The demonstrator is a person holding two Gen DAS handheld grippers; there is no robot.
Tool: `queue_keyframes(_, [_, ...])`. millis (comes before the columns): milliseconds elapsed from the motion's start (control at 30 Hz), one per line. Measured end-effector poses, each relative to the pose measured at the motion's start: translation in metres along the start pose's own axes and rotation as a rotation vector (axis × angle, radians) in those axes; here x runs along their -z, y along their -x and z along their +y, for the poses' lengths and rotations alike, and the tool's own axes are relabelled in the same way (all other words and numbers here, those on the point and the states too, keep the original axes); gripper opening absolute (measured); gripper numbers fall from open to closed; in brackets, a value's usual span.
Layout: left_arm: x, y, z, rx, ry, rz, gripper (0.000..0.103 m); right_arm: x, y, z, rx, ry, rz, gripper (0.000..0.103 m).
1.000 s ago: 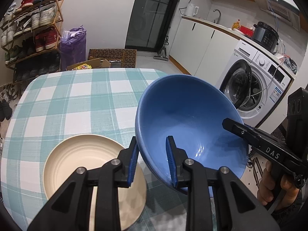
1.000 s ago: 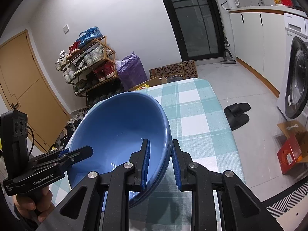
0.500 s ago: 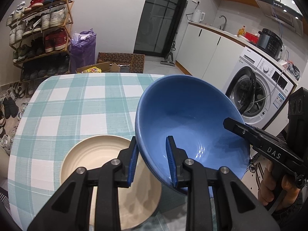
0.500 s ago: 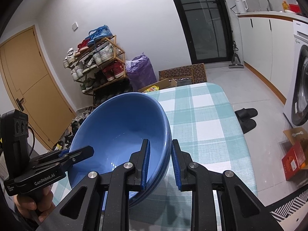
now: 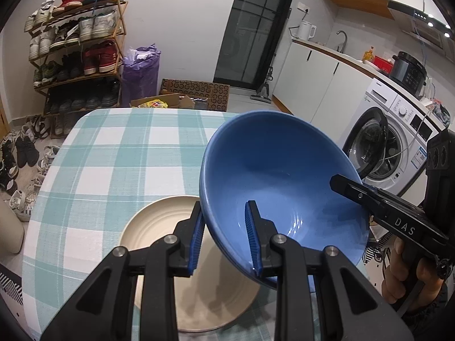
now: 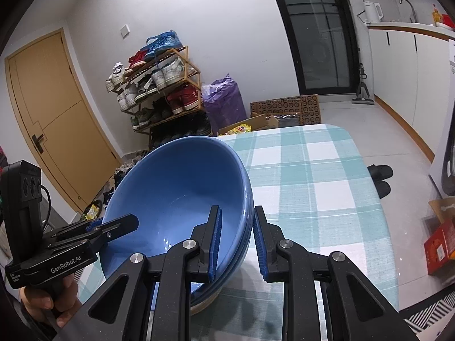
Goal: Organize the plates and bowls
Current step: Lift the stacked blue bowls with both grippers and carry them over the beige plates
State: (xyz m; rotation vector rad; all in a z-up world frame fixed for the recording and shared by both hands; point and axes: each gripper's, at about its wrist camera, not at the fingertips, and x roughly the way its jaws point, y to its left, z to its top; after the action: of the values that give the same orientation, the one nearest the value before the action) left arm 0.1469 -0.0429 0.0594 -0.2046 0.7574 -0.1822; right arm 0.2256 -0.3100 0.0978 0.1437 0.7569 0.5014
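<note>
A stack of nested blue bowls hangs tilted over the near part of the table, gripped at opposite rims. My left gripper is shut on the rim nearest it, one pad inside and one outside. My right gripper is shut on the other side of the blue bowls, where the nested rims show. Each gripper also shows in the other's view: the right gripper and the left gripper, each in a person's hand. A cream plate lies on the table, partly under the bowls.
The table has a teal and white checked cloth, and its right edge drops to the floor where slippers lie. A shoe rack, cardboard boxes and a washing machine stand around it.
Both grippers have carried the blue bowls leftward together, so the cream plate now sits closer to and partly beneath them. The grips are unchanged.
</note>
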Motion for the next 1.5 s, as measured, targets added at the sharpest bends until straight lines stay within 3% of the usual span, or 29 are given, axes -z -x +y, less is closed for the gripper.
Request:
queue_keyframes(733, [0.01, 0.008, 0.049, -0.058, 0.062, 0.002, 0.026, 0.005, -0.041, 0.044, -0.049, 0.057, 0.056, 0.022])
queue_keyframes(1500, [0.019, -0.001, 0.072, -0.085, 0.092, 0.033, 0.026, 0.014, -0.077, 0.055, -0.066, 0.06, 0.122, 0.022])
